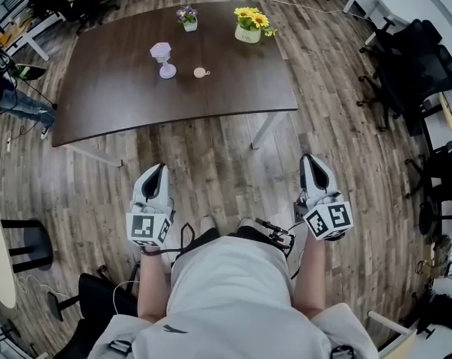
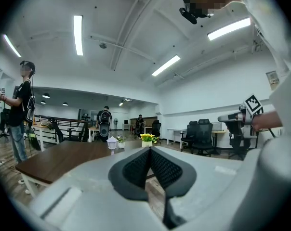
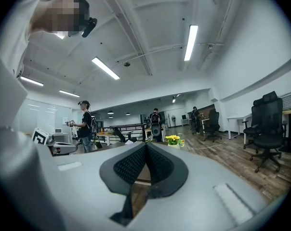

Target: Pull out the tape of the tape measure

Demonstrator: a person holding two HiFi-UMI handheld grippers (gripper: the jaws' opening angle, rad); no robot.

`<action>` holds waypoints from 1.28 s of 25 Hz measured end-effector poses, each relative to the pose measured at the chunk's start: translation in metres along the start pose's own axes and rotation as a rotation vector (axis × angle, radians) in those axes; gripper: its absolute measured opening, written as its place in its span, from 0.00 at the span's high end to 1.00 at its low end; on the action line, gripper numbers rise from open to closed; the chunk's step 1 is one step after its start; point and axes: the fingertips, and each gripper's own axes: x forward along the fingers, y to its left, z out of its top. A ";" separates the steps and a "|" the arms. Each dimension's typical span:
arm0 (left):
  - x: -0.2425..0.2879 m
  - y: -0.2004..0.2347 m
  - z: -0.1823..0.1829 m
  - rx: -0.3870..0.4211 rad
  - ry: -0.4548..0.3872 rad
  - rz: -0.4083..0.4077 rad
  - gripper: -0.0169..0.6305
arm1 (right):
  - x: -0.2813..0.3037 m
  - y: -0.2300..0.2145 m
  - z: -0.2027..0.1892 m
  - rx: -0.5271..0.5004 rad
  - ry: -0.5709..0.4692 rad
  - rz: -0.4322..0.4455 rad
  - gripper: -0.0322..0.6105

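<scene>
While held short of the dark wood-grain table (image 1: 233,88) | left gripper (image 1: 161,167): ribbed jaws clenched, empty | right gripper (image 1: 308,158): clenched, empty

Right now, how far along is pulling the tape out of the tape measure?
Done: nothing. The small round thing, likely the tape measure, lies on the table with no tape visibly drawn. In hand: nothing; the left gripper and right gripper are shut, empty, held short of the table. Left: step up, hold the case, pull the tape.
</scene>
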 end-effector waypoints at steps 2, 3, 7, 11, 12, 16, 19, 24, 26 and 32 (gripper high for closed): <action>0.003 0.005 0.002 0.008 -0.004 -0.021 0.96 | 0.002 0.004 0.001 -0.001 -0.008 -0.014 0.95; 0.005 0.009 0.003 0.011 -0.004 -0.031 0.96 | 0.003 0.006 0.001 -0.003 -0.011 -0.021 0.95; 0.012 0.025 0.006 0.012 -0.004 -0.053 0.96 | 0.009 0.016 0.001 -0.010 -0.011 -0.039 0.95; 0.017 0.038 0.008 0.011 -0.006 -0.057 0.96 | 0.021 0.026 0.000 -0.046 0.011 -0.042 0.95; 0.020 0.041 0.007 0.007 -0.005 -0.057 0.96 | 0.025 0.028 -0.001 -0.057 0.018 -0.040 0.95; 0.036 0.046 0.001 0.002 0.006 -0.058 0.96 | 0.044 0.026 -0.001 -0.068 0.023 -0.016 0.95; 0.052 0.047 0.002 0.002 0.009 -0.048 0.96 | 0.062 0.013 -0.001 -0.075 0.029 0.000 0.95; 0.090 0.048 0.007 -0.001 -0.013 -0.024 0.96 | 0.105 -0.014 -0.004 -0.141 0.072 0.040 0.95; 0.109 0.052 0.012 0.005 -0.019 0.003 0.96 | 0.128 -0.026 -0.002 -0.143 0.075 0.067 0.95; 0.158 0.057 0.020 0.019 -0.005 0.076 0.96 | 0.184 -0.063 0.011 -0.125 0.067 0.143 0.95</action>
